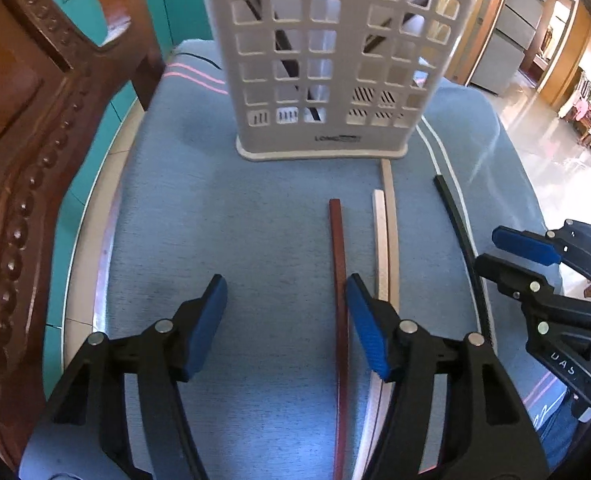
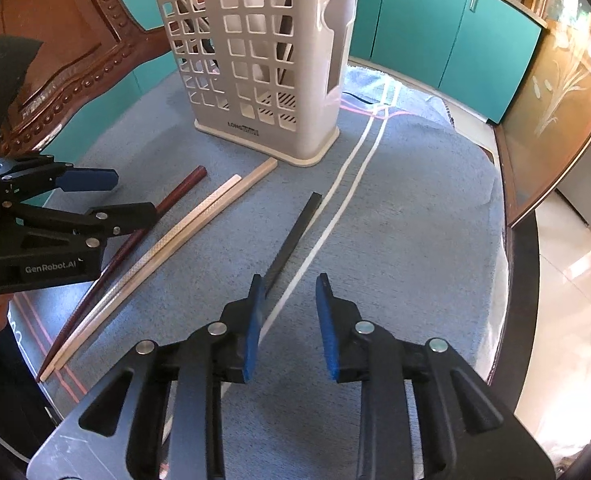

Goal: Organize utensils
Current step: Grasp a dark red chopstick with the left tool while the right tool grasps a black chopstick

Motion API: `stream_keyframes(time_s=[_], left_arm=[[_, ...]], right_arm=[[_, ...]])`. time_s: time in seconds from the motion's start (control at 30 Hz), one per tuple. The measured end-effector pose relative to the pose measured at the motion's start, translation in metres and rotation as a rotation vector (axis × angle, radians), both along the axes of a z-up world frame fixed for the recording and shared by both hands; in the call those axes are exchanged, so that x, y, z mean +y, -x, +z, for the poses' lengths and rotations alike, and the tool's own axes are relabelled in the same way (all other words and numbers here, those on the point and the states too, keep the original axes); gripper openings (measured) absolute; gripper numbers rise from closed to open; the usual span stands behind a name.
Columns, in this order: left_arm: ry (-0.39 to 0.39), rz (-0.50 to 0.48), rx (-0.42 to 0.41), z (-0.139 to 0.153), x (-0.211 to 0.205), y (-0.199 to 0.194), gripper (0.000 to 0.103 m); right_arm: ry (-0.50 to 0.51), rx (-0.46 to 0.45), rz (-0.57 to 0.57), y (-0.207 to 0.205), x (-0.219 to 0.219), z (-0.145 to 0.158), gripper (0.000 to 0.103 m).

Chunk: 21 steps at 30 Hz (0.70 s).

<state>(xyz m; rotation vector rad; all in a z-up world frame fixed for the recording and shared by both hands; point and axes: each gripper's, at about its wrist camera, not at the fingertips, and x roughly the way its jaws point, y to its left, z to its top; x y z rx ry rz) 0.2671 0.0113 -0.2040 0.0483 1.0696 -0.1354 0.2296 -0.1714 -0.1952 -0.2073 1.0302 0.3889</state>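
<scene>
Left gripper [image 1: 285, 320] gapes wide over bare blue cloth [image 1: 263, 220], red chopstick [image 1: 338, 264] just inside its right finger. Right gripper [image 2: 289, 320] stands narrowly parted, empty, black chopstick [image 2: 295, 232] at its left pad; pale chopsticks [image 2: 199, 220] lie between. White perforated holder [image 2: 255, 60] stands far, round table's edge [image 2: 507, 240] right.

The black plastic left gripper [image 2: 107, 196] carries a white "GenRobot.AI" label on its body. The pale perforated plastic utensil caddy [image 2: 251, 60] shows "LONG" near its base; the rest is unreadable.
</scene>
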Motion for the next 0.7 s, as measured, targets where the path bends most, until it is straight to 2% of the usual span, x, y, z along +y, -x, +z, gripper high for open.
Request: stream_keyframes(time_s=[0.33, 0.7], left_arm=[[-0.034, -0.015, 0.013, -0.003, -0.011, -0.002, 0.062], [-0.051, 0.006, 0.009, -0.006, -0.001, -0.004, 0.062]], right_arm=[[0.045, -0.012, -0.008, 0.001, 0.023, -0.006, 0.029], [0.114, -0.051, -0.018, 0.010, 0.032, -0.009, 0.029]])
